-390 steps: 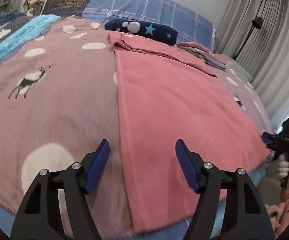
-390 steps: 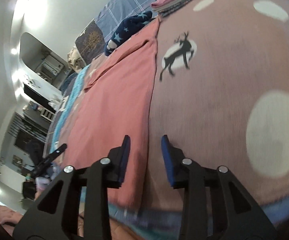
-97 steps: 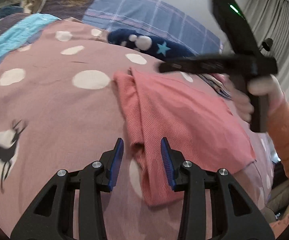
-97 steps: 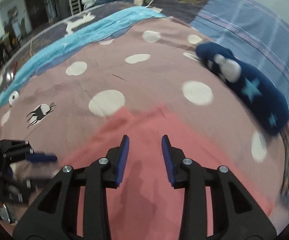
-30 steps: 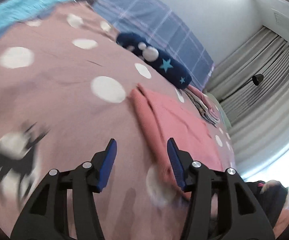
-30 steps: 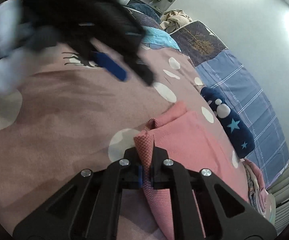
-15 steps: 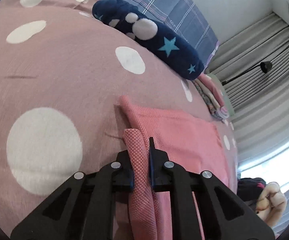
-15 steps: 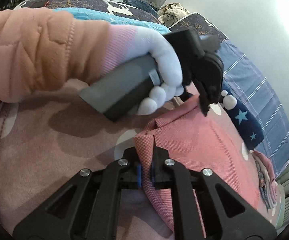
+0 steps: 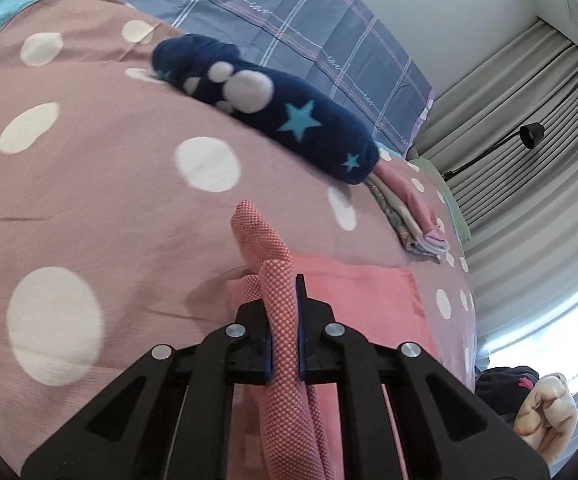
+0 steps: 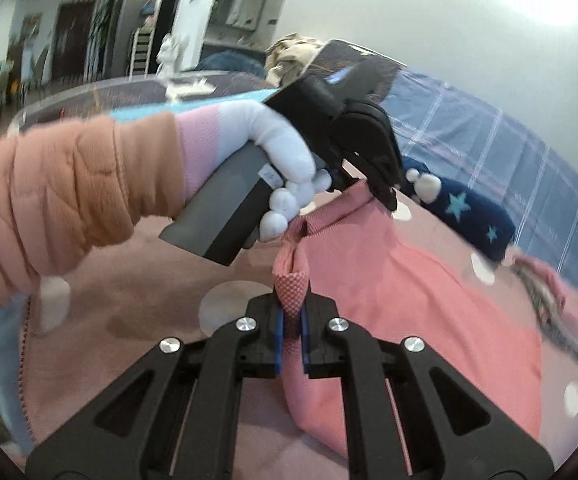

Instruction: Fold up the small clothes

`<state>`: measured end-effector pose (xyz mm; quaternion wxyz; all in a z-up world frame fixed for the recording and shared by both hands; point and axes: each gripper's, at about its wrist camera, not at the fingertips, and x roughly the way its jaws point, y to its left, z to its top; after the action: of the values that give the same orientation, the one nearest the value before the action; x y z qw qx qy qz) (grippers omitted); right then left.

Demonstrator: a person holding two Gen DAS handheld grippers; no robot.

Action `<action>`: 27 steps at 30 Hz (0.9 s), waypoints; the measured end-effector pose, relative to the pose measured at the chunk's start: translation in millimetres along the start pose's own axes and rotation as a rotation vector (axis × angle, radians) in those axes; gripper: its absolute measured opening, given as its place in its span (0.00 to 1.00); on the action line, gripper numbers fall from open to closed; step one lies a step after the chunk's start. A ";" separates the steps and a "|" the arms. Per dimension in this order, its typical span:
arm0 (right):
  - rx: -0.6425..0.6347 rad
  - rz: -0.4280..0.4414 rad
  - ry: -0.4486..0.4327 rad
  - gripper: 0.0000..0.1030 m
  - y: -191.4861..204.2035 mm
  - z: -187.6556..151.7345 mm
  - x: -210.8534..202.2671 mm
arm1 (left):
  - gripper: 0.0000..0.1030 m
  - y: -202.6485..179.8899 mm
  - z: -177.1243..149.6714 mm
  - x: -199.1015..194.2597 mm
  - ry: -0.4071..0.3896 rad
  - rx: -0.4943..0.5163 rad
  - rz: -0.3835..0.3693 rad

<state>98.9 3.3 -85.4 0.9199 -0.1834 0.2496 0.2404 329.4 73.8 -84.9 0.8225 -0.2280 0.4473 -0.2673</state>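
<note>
A pink knit garment lies folded on the pink polka-dot bedspread. My left gripper is shut on its far left corner and holds that edge lifted off the bed. My right gripper is shut on the near left corner of the same garment, also raised. In the right wrist view the left gripper shows ahead, held by a gloved hand, pinching the cloth's far corner. The edge between the two grips hangs slack.
A rolled navy star blanket lies at the back, before a blue plaid pillow. A stack of folded clothes sits to its right. Grey curtains and a lamp stand on the right.
Both grippers have lifted the garment's left edge higher off the bed. The left gripper, open a second ago, has shut on the far corner. The right stays shut on its corner.
</note>
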 end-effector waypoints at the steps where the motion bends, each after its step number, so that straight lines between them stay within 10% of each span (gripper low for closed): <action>1: 0.031 0.008 -0.004 0.06 -7.3 -1.6 -5.5 | 0.08 -9.6 0.7 1.8 -0.003 0.011 0.002; 27: 0.679 0.011 -0.028 0.06 -207.1 -155.3 -96.9 | 0.06 -217.9 -30.5 167.5 0.159 0.319 0.099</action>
<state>78.2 -270.9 -112.9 0.9305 0.1378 0.3039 0.1511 328.4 -202.3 -68.9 0.8224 -0.0506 0.4735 -0.3113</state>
